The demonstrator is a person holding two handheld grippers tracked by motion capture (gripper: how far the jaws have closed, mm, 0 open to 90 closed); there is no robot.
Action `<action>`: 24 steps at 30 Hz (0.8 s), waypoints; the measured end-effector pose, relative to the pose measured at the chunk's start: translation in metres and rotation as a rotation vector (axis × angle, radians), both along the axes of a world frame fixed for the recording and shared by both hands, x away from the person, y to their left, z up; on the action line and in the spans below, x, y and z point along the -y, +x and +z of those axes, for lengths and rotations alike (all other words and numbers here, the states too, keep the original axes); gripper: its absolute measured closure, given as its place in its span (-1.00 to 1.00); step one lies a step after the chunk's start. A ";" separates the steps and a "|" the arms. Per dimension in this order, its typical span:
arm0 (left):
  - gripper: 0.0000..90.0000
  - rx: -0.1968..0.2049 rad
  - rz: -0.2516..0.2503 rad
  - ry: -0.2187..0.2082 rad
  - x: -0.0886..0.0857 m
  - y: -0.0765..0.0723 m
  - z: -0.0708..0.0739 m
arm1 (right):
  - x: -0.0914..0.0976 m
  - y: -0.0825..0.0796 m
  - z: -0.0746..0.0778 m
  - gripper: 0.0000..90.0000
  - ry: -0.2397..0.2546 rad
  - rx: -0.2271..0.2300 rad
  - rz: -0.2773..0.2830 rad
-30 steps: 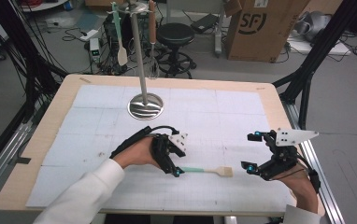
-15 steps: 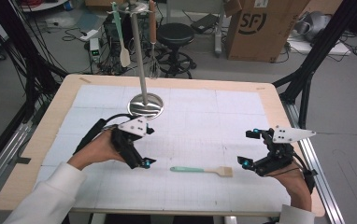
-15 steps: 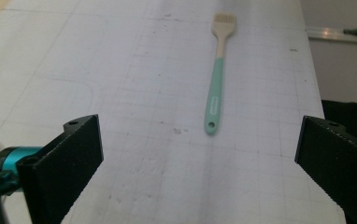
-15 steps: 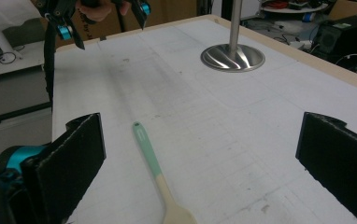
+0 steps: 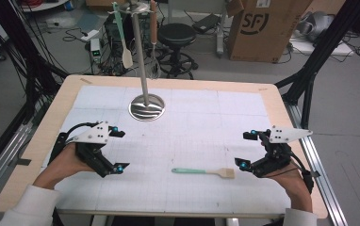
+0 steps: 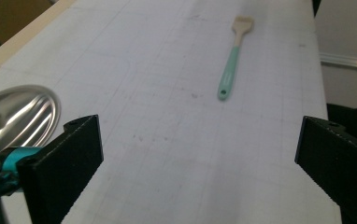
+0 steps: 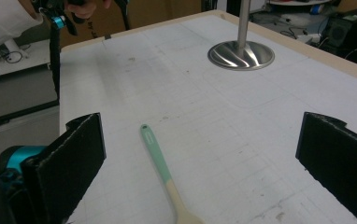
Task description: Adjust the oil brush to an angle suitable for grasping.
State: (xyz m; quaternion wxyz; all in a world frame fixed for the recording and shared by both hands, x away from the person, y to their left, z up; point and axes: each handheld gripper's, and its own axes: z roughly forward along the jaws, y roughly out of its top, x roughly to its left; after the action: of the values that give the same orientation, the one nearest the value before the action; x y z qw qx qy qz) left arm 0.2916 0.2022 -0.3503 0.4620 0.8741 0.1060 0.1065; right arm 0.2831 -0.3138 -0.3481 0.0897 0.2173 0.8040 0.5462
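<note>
Nearest the bottom edge of the high view, we hold the left tongs (image 5: 116, 149) at lower left, jaws spread wide with nothing between them after just opening. At lower right we hold the right tongs (image 5: 245, 149), jaws also spread and empty. Between them, low in the frame and nearer the right tongs, lies the mint-handled spatula with a pale wooden blade (image 5: 203, 172), flat on the white gridded tabletop (image 5: 201, 117). Farther up, the round steel base of the utensil stand (image 5: 146, 107) sits upper centre.
</note>
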 end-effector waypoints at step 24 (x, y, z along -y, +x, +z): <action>-0.96 -0.011 0.065 -0.110 -0.049 -0.009 -0.013 | -0.049 0.019 0.023 -0.99 -0.196 -0.026 0.090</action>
State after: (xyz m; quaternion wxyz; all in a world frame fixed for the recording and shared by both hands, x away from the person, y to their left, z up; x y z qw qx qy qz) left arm 0.2826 0.2509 -0.3638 0.5050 0.8441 0.1426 0.1104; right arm 0.3021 -0.2646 -0.3252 0.0752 0.1783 0.8636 0.4655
